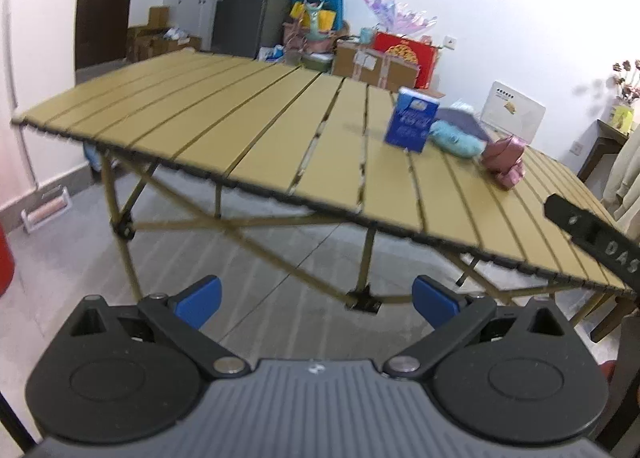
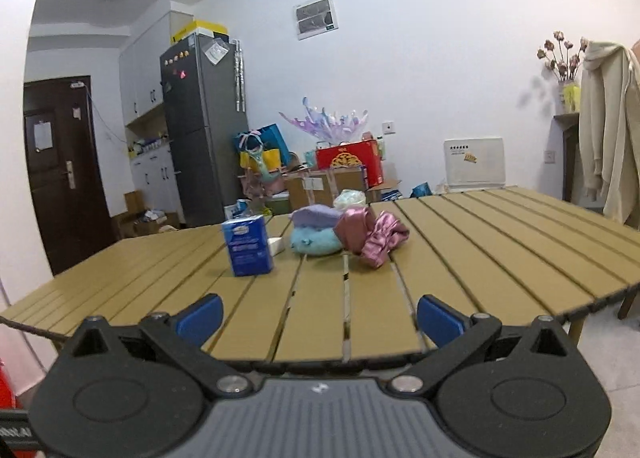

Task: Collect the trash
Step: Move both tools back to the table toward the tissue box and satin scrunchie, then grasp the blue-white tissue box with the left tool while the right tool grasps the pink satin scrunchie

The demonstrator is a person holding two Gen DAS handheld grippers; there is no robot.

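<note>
We see our left gripper (image 1: pixel 316 300) wide open, our right gripper (image 2: pixel 320 318) wide open too, both empty, blue carton (image 2: pixel 248 244) standing on the slatted table (image 2: pixel 500 250), soft pink bundle (image 2: pixel 372 238) just right of it

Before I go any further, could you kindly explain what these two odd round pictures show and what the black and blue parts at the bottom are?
Each picture comes from a wide-angle camera mounted on a hand-held grasping tool; a person carries one in each hand. The black body with blue pads is the tool itself. One view looks along the left tool, which hangs off the table's near edge, over the floor. The other looks along the right tool, at the edge of the same slatted folding table. Both tools are open and hold nothing. On the table stand a blue carton and, beside it, a cluster of soft items: a teal one, a lilac one on top and a shiny pink one. Behind are boxes, gift bags and a fridge.
</note>
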